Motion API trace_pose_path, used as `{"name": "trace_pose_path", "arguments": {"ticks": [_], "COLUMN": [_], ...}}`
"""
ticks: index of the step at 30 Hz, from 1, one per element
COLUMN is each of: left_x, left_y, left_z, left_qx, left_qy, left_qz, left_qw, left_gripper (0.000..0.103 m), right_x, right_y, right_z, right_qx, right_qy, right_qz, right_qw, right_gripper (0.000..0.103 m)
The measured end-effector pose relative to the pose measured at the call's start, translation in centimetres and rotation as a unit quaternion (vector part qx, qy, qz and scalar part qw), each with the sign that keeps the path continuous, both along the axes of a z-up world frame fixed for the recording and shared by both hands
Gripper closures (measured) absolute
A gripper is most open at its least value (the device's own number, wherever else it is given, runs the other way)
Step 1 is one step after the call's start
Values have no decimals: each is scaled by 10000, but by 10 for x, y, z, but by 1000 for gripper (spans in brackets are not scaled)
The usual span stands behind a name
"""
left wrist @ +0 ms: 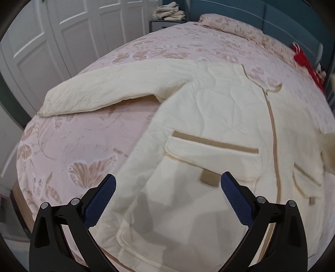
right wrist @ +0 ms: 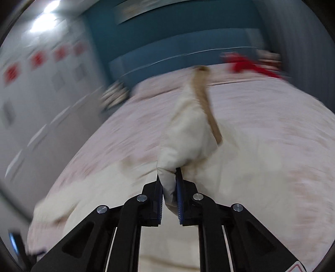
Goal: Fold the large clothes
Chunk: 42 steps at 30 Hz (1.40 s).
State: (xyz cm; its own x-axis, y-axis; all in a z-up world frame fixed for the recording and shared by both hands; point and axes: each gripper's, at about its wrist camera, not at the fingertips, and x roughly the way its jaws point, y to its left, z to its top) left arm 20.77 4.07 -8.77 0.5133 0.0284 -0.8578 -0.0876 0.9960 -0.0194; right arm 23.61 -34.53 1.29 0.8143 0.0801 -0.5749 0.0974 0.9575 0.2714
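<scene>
A large cream quilted jacket [left wrist: 213, 108] with tan trim, a front zip and flap pockets lies spread on the bed, one sleeve [left wrist: 100, 92] stretched out to the left. My left gripper [left wrist: 168, 182] hovers open above the jacket's lower front, near a pocket [left wrist: 211, 161], with nothing between its blue pads. In the blurred right wrist view, my right gripper [right wrist: 169, 177] is shut on a bunched fold of the cream jacket [right wrist: 188, 134], which rises from the jaws with its tan trim [right wrist: 206, 104] trailing upward.
The bed [left wrist: 83, 136] has a pink floral cover and a matching pillow [left wrist: 230, 25] at the far end. A red cloth [left wrist: 303, 60] lies at the bed's right side. White closet doors [left wrist: 52, 31] stand to the left; folded laundry [left wrist: 169, 12] tops a nightstand.
</scene>
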Motion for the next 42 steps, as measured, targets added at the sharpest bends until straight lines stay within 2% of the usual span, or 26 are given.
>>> {"name": "trace_pose_path", "arguments": {"ticks": [2, 3, 4, 7, 8, 11, 12, 15, 18, 20, 22, 23, 24, 25, 26, 27, 28, 29, 31, 32, 34, 35, 37, 38, 39, 42], "left_x": [3, 4, 7, 19, 25, 44, 49, 69, 81, 89, 95, 100, 103, 108, 112, 114, 118, 120, 122, 121, 119, 117, 116, 114, 110, 100], "left_y": [11, 16, 21, 29, 30, 24, 21, 2, -16, -32, -43, -48, -49, -51, -51, -50, -47, -44, -34, -31, -30, -33, -42, -44, -46, -53], "left_z": [3, 5, 7, 8, 7, -4, -8, -33, -49, -52, -50, -49, -50, -48, -45, -41, -33, -25, -3, 3, 3, -8, -42, -55, -70, -71], "left_qx": [-204, -332, -517, -969, -1162, -1697, -1853, -2581, -2853, -2733, -2692, -2675, -2627, -2514, -2424, -2394, -2344, -2285, -2141, -2106, -1950, -1768, -1508, -1451, -1396, -1086], "left_qy": [-37, -49, -67, -93, -78, 58, 121, 450, 661, 698, 665, 707, 746, 761, 738, 691, 564, 414, 16, -87, -154, -58, 315, 436, 475, 93], "left_qz": [84, 107, 120, 113, 61, -62, -76, -11, 15, -43, -205, -291, -318, -314, -340, -378, -420, -418, -469, -485, -539, -576, -578, -555, -534, -664], "left_qw": [9998, 9994, 9986, 9952, 9932, 9855, 9826, 9651, 9562, 9594, 9606, 9605, 9615, 9644, 9668, 9677, 9696, 9718, 9757, 9763, 9792, 9826, 9864, 9869, 9876, 9918], "left_gripper": [5, 5, 5, 5, 5, 5, 5, 5, 5, 11, 26, 46, 53, 71, 90, 92, 96, 96, 96, 96, 96, 96, 96, 96, 96, 95], "right_x": [19, 26, 30, 15, 9, -25, -38, -62, -67, -68, -63, -59, -53, -52, -46, -40, -33, -26, -21, -23, -23, -19, -12, -15, -18, -24], "right_y": [71, 104, 133, 177, 180, 159, 145, 87, 16, -26, -57, -69, -82, -88, -97, -104, -109, -109, -104, -95, -81, -77, -76, -77, -77, -71], "right_z": [-28, -46, -67, -98, -101, -98, -95, -88, -96, -101, -108, -112, -118, -123, -128, -132, -135, -136, -121, -105, -98, -108, -149, -162, -163, -149], "right_qx": [-79, -142, -216, -550, -509, -126, -38, 221, 616, 894, 1232, 1329, 1470, 1556, 1687, 1809, 1884, 1884, 1872, 1632, 1149, 966, 824, 862, 884, 731], "right_qy": [305, 525, 775, 1102, 1115, 1035, 1014, 1068, 1145, 1160, 1149, 1184, 1200, 1193, 1195, 1199, 1275, 1349, 1076, 776, 682, 907, 1634, 1724, 1643, 1686], "right_qz": [797, 1129, 1392, 1504, 1478, 1160, 963, 213, -576, -1116, -1402, -1522, -1637, -1696, -1803, -1836, -1833, -1820, -1653, -1533, -1424, -1407, -1458, -1443, -1460, -1635], "right_qw": [9963, 9921, 9870, 9809, 9814, 9878, 9902, 9938, 9898, 9829, 9757, 9722, 9681, 9658, 9616, 9587, 9564, 9556, 9623, 9715, 9807, 9812, 9722, 9706, 9715, 9693], "right_gripper": [80, 66, 60, 52, 43, 31, 30, 29, 28, 28, 28, 28, 30, 32, 39, 58, 71, 91, 94, 95, 96, 97, 97, 97, 97, 93]}}
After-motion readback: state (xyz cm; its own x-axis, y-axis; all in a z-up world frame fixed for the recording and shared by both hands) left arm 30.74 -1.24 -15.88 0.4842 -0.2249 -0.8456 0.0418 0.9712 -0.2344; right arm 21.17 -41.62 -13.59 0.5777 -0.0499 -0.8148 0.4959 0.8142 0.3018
